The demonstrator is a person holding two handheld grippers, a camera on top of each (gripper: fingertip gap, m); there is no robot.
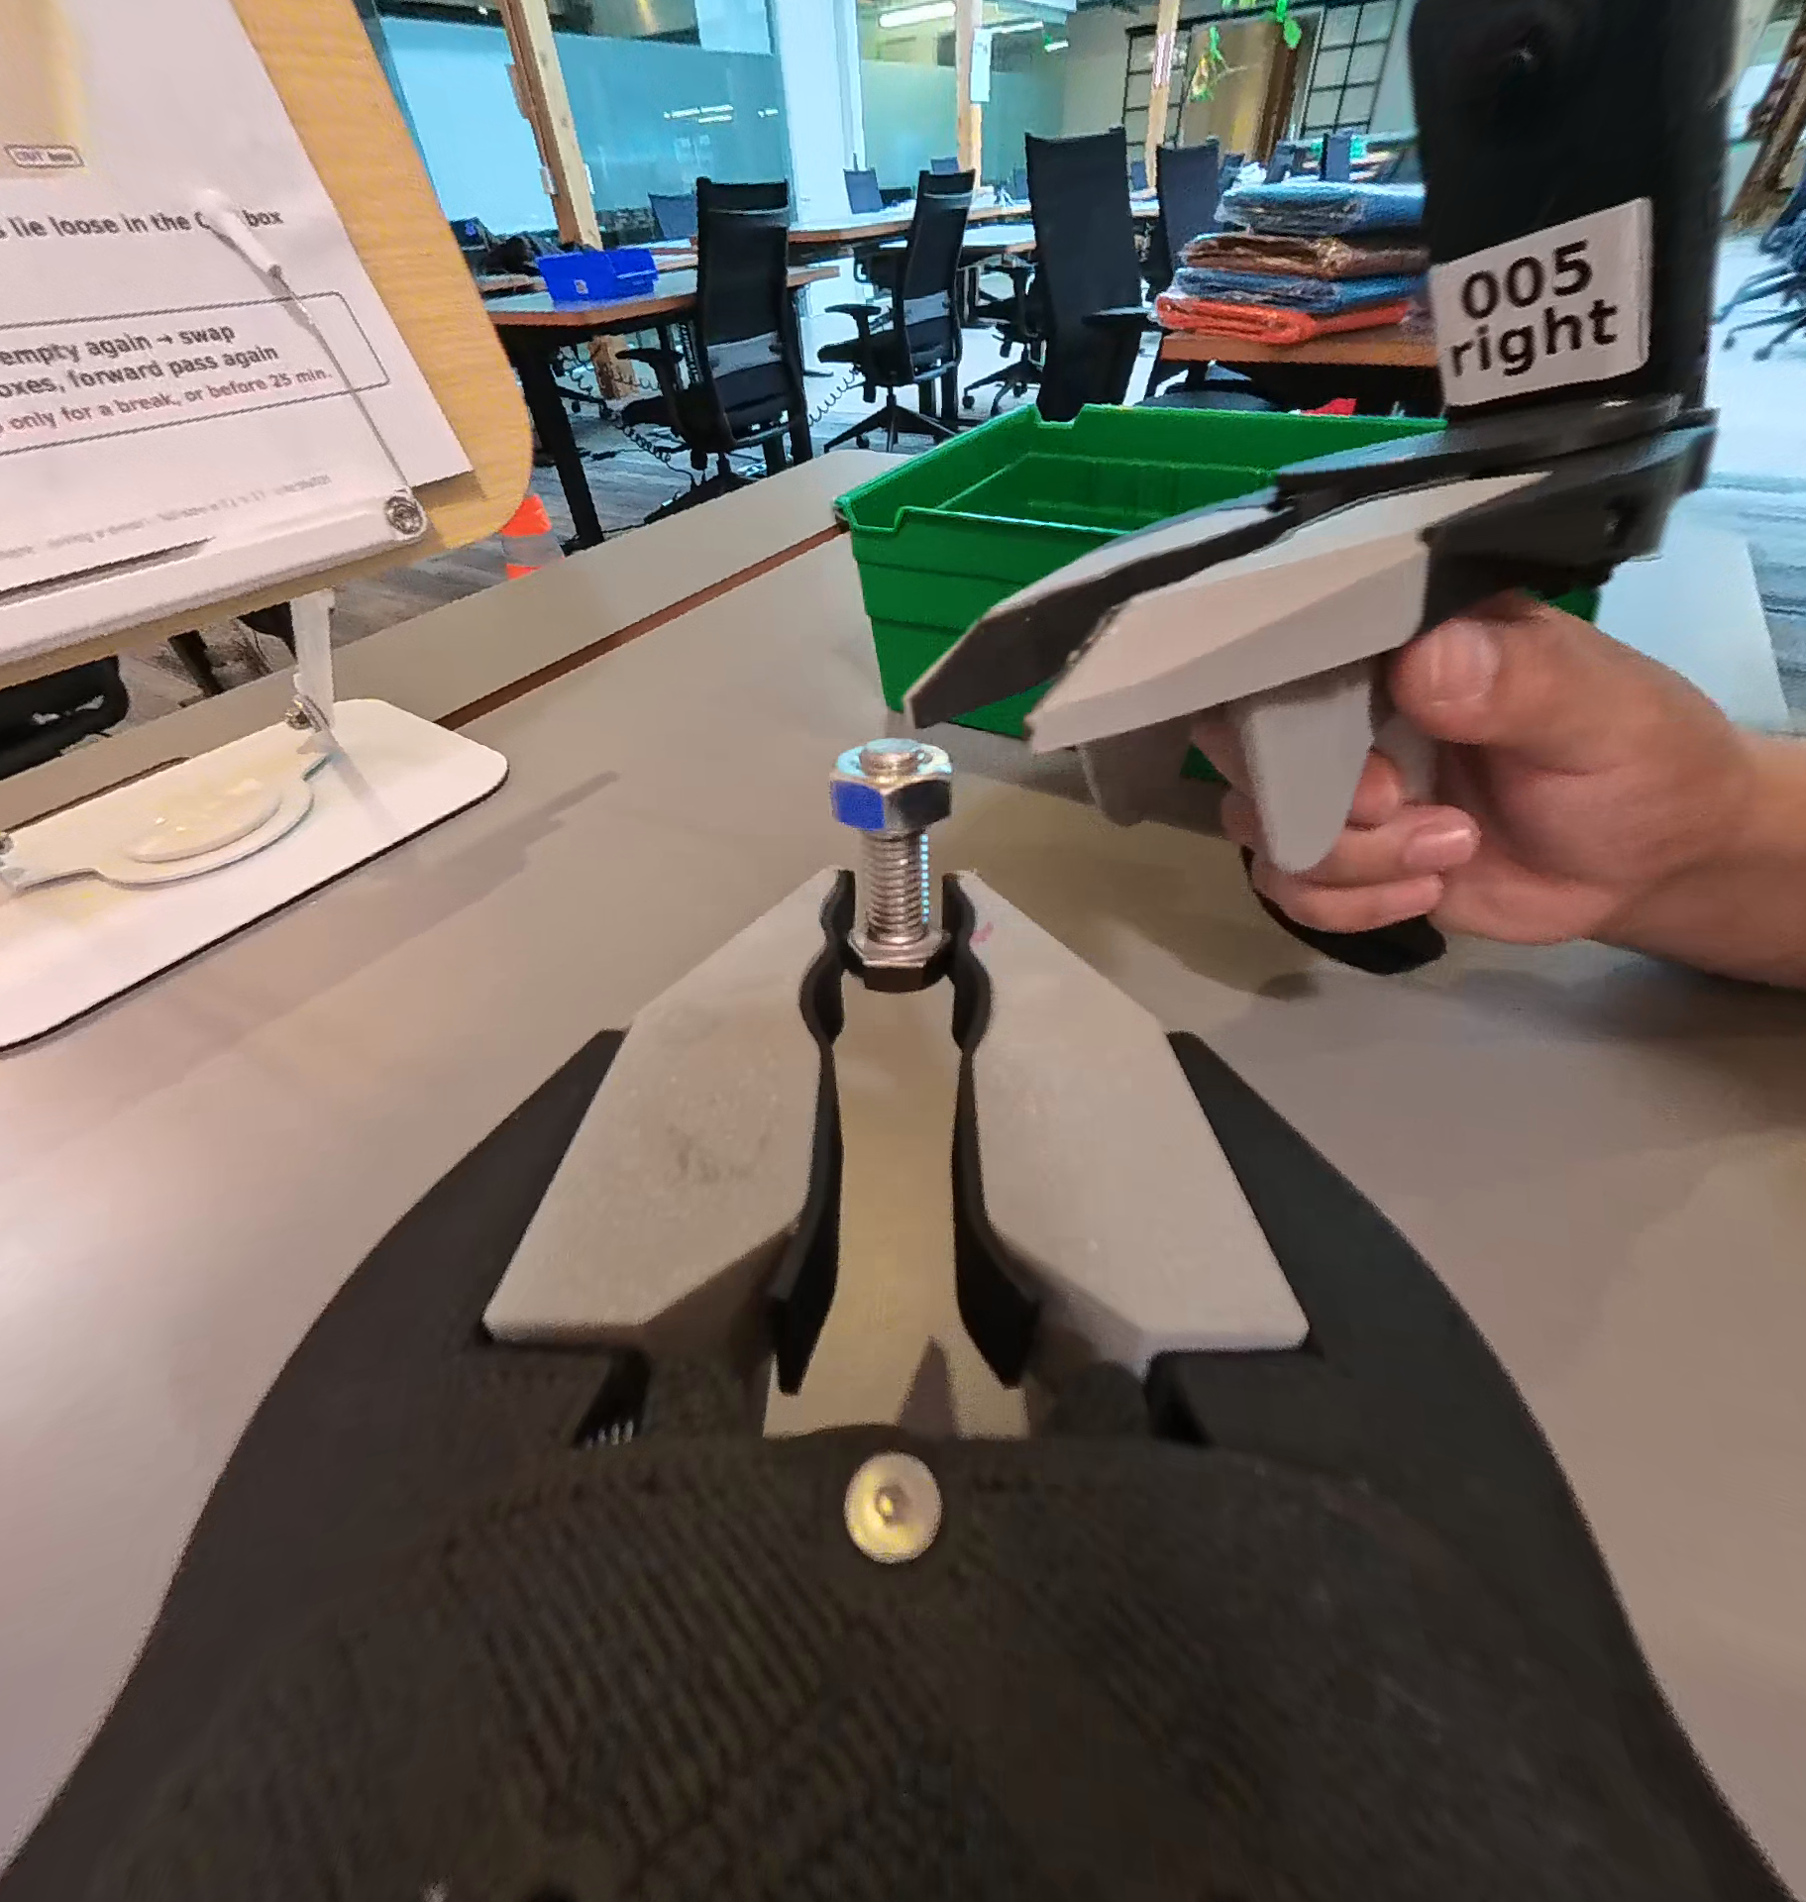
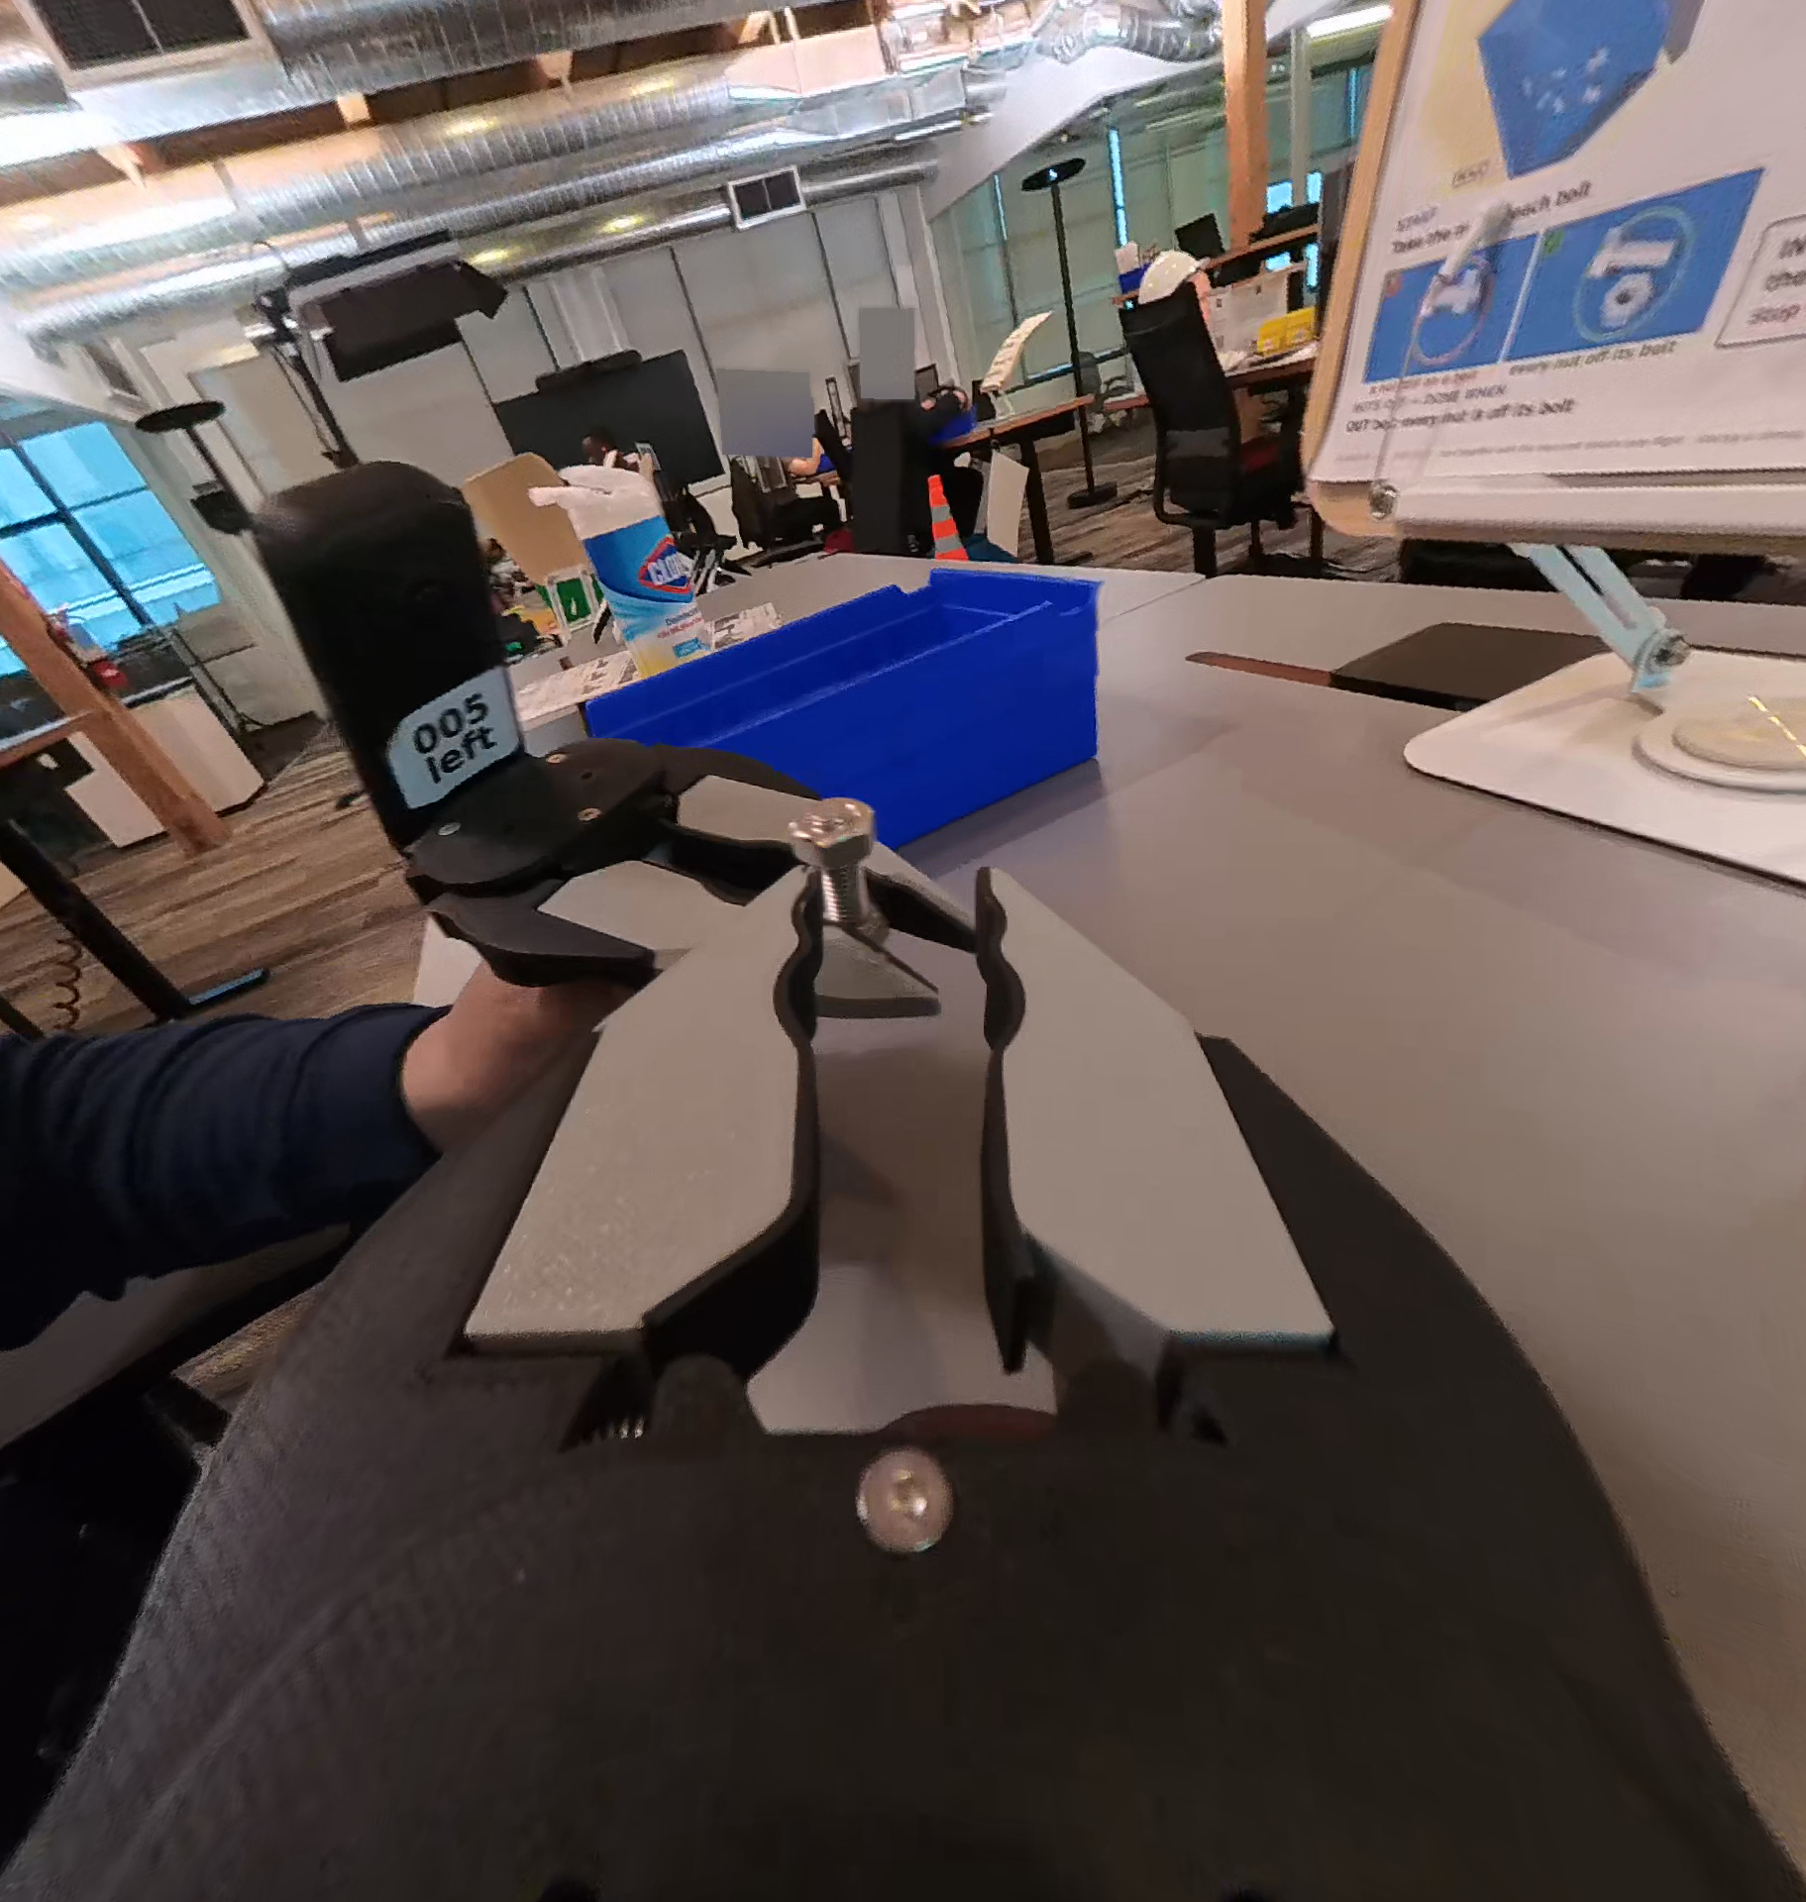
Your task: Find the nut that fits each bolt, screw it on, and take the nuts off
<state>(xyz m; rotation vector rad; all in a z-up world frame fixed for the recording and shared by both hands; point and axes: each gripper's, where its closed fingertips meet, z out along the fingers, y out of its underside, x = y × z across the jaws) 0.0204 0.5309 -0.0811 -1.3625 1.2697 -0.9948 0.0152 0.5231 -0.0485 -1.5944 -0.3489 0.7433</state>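
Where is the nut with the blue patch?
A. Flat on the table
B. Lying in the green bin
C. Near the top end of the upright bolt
C: the nut sits near the top of the upright bolt, whose head the left hand-held gripper clamps.
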